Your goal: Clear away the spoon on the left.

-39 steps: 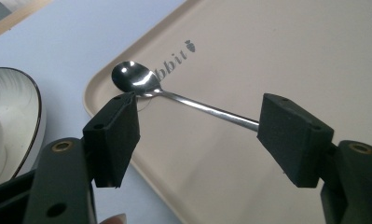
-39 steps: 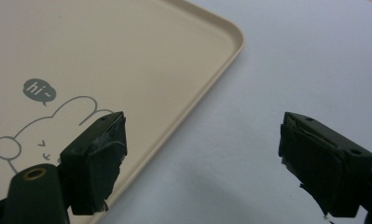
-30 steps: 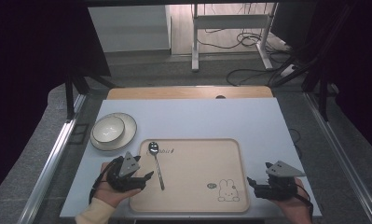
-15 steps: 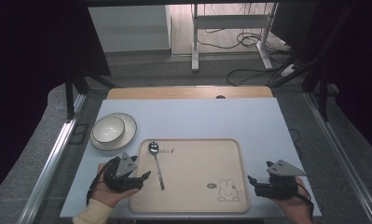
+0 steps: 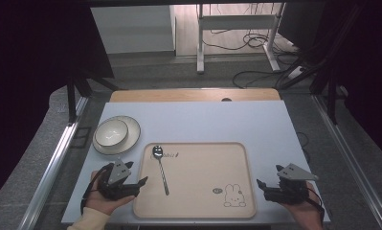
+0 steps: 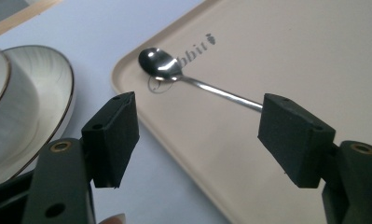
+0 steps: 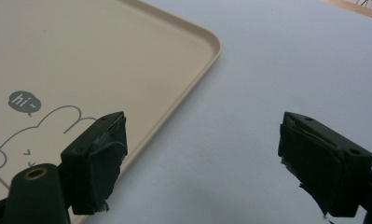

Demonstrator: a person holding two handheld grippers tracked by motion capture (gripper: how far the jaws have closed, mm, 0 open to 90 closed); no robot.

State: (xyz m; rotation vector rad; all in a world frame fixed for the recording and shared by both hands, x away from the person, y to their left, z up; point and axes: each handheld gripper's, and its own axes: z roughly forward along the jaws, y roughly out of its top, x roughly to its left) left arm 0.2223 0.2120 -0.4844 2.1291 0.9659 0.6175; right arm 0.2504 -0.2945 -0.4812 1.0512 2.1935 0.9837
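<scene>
On tray [image 5: 198, 191]: spoon [image 5: 160, 167] lies free | left gripper [image 6: 197, 135] fingers released, empty, handle between them | right gripper [image 7: 202, 158] fingers released | advice: lower squarely, pinch mid-handle

- Tray [image 5: 198, 167]: beige, grey rabbit drawing and lettering.
- Spoon [image 5: 161, 167]: shiny silver.
- Bowl [image 5: 111, 132] and plate [image 5: 131, 135]: white, gold-rimmed.
- Table [image 5: 217, 122]: pale blue.

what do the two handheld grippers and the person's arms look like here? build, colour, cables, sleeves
Both are black two-jaw units. The left claw and right claw each carry a grey three-cornered plate on top. Up close, the jaws end in blocky black pads, brass-coloured rivets on the arms behind them; the right pads look worn and ragged. A black cable loops at the right wrist. A cream sleeve cuff shows on the left arm.
</scene>
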